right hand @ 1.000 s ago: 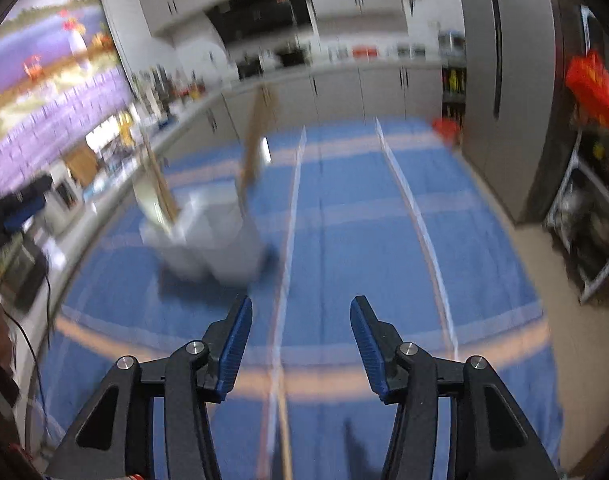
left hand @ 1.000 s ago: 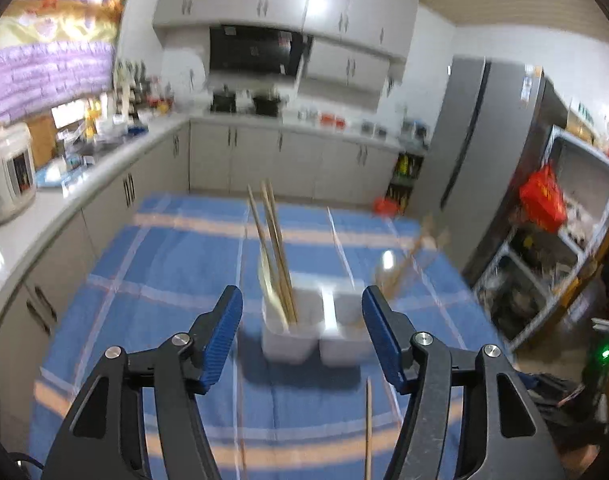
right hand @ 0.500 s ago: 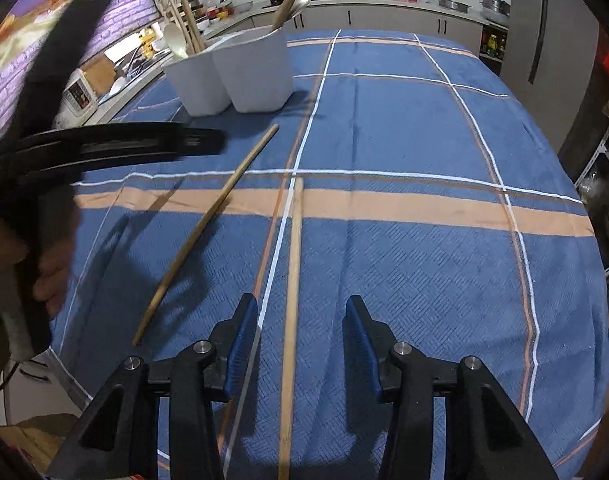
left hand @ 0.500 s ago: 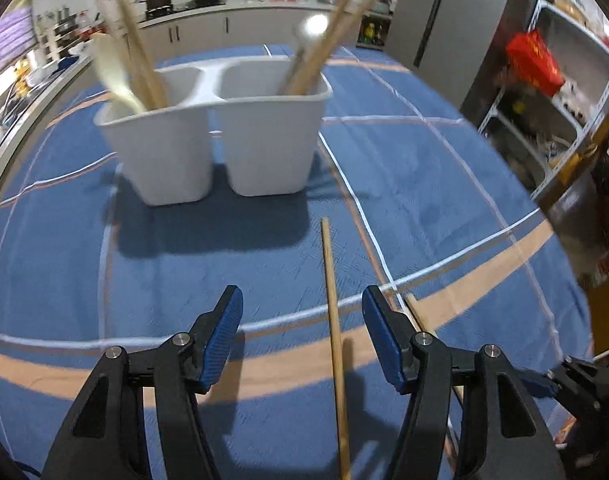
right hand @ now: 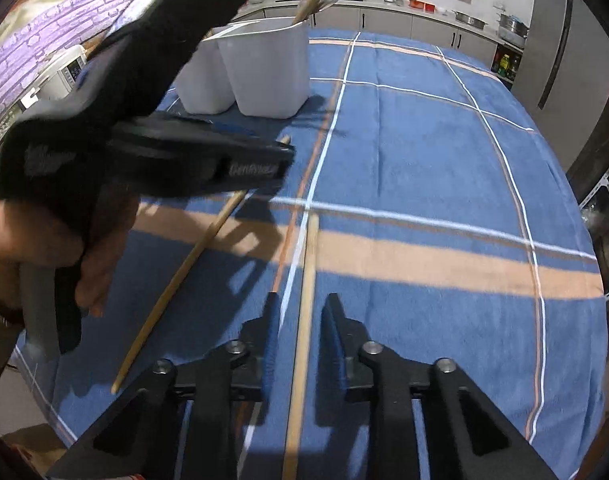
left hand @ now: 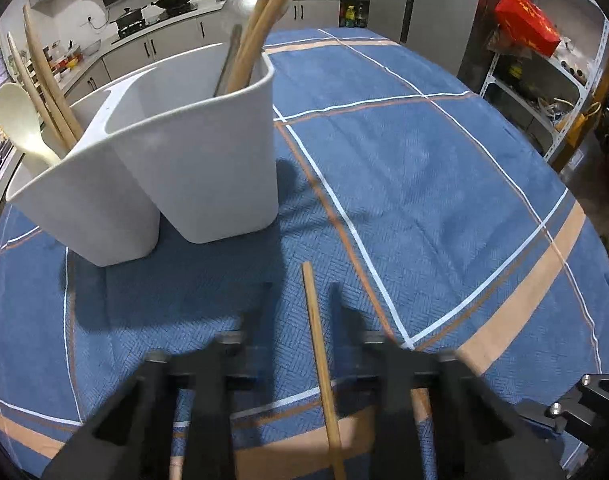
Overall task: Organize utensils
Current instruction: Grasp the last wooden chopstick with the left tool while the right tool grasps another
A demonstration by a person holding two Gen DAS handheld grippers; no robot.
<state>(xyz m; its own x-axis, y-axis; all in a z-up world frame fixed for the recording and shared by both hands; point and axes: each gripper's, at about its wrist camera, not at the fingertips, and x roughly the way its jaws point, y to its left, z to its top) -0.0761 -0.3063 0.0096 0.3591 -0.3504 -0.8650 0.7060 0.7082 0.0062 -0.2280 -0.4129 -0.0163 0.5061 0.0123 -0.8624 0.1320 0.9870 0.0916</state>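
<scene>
Two chopsticks lie loose on the tablecloth (right hand: 424, 152), near the white holder (left hand: 192, 160). We straddle one chopstick (left hand: 320, 360) with the left gripper (left hand: 304, 312), fingers spread, seemingly lined up for a pinch. Our right gripper (right hand: 300, 320) brackets the other chopstick (right hand: 304, 304), spread, not gripping.

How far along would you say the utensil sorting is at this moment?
Done: the white holder already holds chopsticks and spoons. In hand: nothing yet; the left gripper and right gripper each straddle a loose chopstick, jaws open. Left: grasping both and putting them in the holder.
</scene>
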